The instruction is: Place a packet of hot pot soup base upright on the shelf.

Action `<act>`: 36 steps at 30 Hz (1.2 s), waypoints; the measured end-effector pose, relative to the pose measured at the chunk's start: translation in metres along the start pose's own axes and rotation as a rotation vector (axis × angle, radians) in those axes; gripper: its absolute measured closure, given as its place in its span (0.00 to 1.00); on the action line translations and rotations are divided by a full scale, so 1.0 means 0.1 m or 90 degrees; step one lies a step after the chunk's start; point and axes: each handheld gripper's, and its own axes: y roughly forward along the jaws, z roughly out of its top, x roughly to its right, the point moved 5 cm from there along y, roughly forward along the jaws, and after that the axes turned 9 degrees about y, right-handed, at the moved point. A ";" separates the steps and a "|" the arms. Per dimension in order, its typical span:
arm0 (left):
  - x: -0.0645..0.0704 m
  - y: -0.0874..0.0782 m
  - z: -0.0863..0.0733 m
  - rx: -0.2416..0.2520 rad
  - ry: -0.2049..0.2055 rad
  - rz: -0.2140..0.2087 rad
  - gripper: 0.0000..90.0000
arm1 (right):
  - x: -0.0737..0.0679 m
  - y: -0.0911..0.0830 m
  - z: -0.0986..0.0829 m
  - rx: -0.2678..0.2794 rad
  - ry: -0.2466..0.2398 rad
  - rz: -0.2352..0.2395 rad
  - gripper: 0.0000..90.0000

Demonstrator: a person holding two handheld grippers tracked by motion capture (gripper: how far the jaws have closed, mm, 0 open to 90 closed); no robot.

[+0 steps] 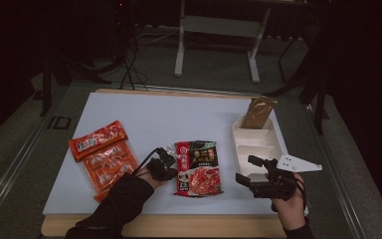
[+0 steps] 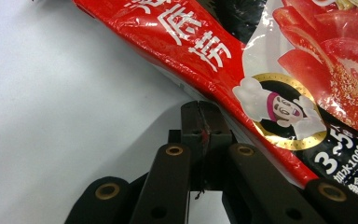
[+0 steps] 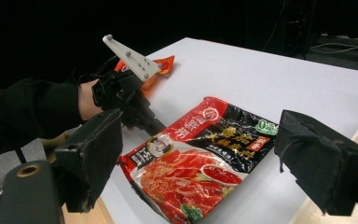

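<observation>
Two orange snack packets (image 1: 104, 154) lie beyond the left gripper (image 1: 171, 167); a white compartment tray (image 1: 273, 144) sits beside the right gripper (image 1: 246, 172). The left gripper's jaws are pressed together against the hotpot soup-base packet (image 1: 197, 167)'s edge. The right gripper gapes wide, empty.

On the white bench (image 1: 169, 114), the left tool (image 1: 166, 164) meets the left edge of a red-and-black soup-base packet (image 1: 198, 168). The right tool (image 1: 246, 172) hovers beside a white compartment tray (image 1: 258, 144). Two orange packets (image 1: 104, 154) lie far left.
</observation>
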 end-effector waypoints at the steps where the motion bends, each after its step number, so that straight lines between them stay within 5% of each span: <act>1: -0.01 -0.01 0.00 0.003 -0.001 0.000 1.00 | 0.00 0.00 0.00 -0.001 0.000 0.000 0.17; 11: -0.23 -0.29 0.15 0.083 -0.046 0.043 0.95 | -0.01 0.01 0.00 -0.002 -0.003 -0.001 0.17; 13: -0.28 -0.28 0.17 0.083 -0.057 0.045 0.80 | -0.01 0.03 0.00 -0.004 -0.003 -0.001 0.17; 17: -0.38 -0.23 0.25 0.092 -0.094 0.043 0.67 | -0.01 0.06 0.00 -0.010 -0.001 0.000 0.17; 22: -0.49 -0.15 0.36 0.104 -0.118 0.087 0.57 | -0.02 0.09 0.00 -0.014 -0.005 0.000 0.17; 36: -0.63 0.23 0.44 0.105 -0.205 0.055 0.57 | -0.01 0.12 -0.06 -0.029 -0.012 0.003 0.17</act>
